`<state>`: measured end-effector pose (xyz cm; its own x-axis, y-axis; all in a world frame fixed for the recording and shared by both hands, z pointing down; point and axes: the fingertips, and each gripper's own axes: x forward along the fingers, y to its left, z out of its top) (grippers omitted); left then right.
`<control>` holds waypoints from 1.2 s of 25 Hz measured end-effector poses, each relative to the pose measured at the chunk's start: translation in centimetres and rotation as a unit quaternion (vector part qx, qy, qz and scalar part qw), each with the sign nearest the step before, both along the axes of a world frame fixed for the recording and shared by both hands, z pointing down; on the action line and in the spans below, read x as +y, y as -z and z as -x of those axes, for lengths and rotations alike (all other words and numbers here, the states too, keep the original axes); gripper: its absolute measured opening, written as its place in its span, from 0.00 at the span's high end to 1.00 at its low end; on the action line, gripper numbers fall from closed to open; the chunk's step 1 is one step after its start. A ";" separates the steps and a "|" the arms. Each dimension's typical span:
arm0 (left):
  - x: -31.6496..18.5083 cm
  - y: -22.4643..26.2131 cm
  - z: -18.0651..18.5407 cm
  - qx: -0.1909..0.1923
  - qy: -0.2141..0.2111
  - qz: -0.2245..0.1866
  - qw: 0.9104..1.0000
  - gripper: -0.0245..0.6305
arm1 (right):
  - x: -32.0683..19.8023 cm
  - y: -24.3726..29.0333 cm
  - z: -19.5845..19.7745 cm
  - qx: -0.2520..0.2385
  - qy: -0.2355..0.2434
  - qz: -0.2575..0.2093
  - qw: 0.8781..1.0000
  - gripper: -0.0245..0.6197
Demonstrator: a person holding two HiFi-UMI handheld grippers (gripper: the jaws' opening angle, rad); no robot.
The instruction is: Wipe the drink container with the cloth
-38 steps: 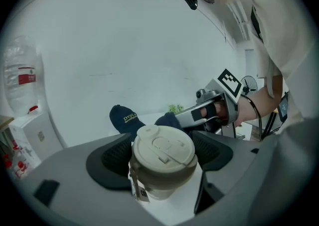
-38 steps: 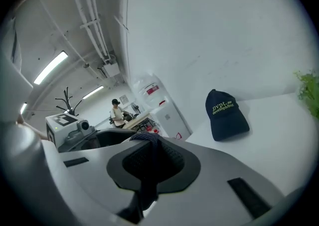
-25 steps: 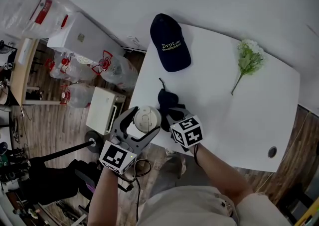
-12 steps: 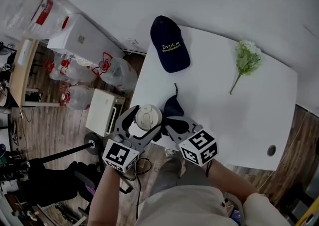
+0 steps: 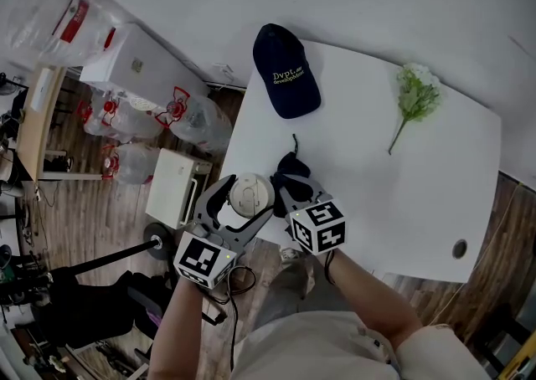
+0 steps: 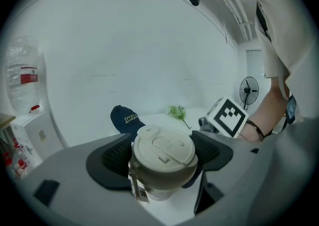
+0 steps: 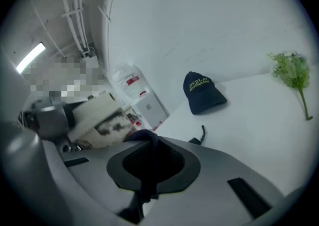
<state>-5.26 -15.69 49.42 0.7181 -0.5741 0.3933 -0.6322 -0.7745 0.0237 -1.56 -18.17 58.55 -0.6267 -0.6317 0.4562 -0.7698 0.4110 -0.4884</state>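
Left gripper (image 5: 245,203) is clamped on the drink container (image 6: 162,153), steadying it upright at the table (image 5: 402,202) corner with its side exposed. Right gripper (image 5: 291,194) pinches the dark cloth (image 7: 145,143) just beside it, apparently positioned for wiping.

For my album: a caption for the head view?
Left gripper holds a lidded cup; right gripper holds dark cloth beside it.
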 end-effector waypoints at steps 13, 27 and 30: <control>0.0 -0.3 0.2 -0.001 0.010 0.003 1.000 0.36 | 4.6 -4.7 1.2 0.076 0.125 0.032 0.989 0.90; 0.0 -0.1 0.0 0.006 0.016 -0.005 1.000 0.36 | 0.3 9.2 -1.1 0.005 0.030 -0.091 0.995 0.90; 0.0 -0.1 0.0 0.005 0.015 -0.004 1.000 0.36 | -0.3 5.5 -0.5 0.020 0.032 -0.066 0.997 0.90</control>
